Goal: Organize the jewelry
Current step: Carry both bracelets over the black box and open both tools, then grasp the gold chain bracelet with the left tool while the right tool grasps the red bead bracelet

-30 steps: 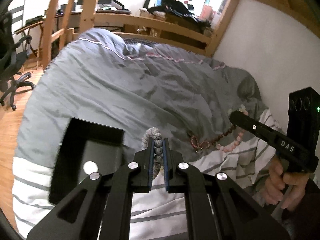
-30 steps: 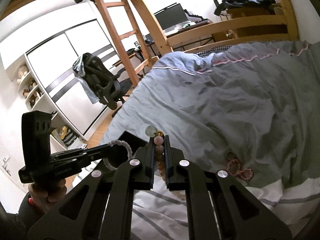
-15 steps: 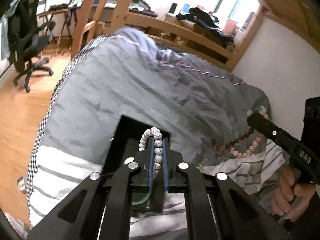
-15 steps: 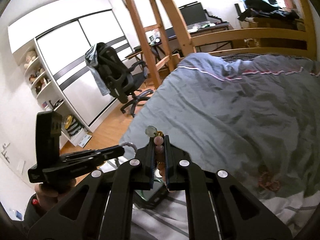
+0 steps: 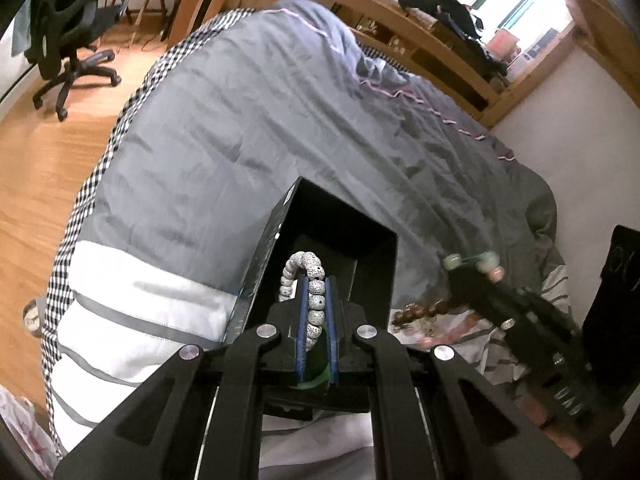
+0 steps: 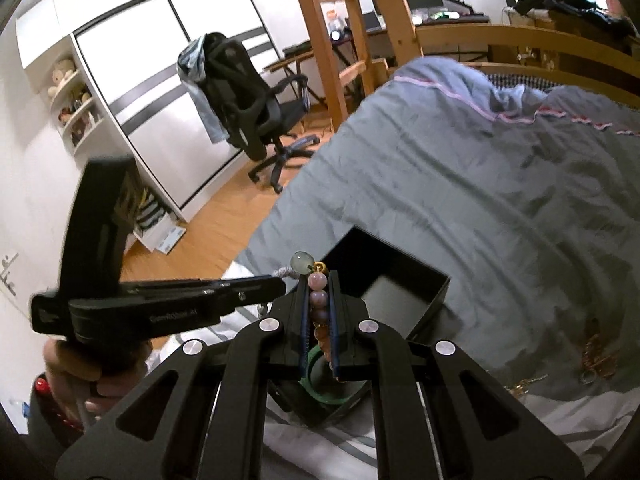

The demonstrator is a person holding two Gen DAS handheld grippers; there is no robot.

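My left gripper point(image 5: 316, 280) is shut on a white speckled bead bracelet point(image 5: 314, 300), whose loop arches up past the fingertips. It hangs over an open black box point(image 5: 344, 216) that sits on the grey bed. A green bangle point(image 5: 316, 380) lies inside the box. My right gripper point(image 6: 319, 276) is shut on a pink bead bracelet point(image 6: 319, 304) with a pale green bead at its top. It is above the near side of the same box point(image 6: 404, 276). Each gripper shows in the other's view: the right gripper point(image 5: 460, 276) and the left gripper point(image 6: 280, 286).
Loose brown and pink jewelry point(image 5: 420, 312) lies on the duvet point(image 5: 280, 120) right of the box, also visible as jewelry point(image 6: 596, 360). An office chair point(image 6: 256, 108) stands on the wooden floor beyond the bed's edge. A wooden ladder point(image 6: 320, 40) and bed frame rise behind.
Both grippers have moved sideways across the bed, each with its bracelet. The black box was left of the left gripper and now lies directly beneath both. The two grippers stand closer together.
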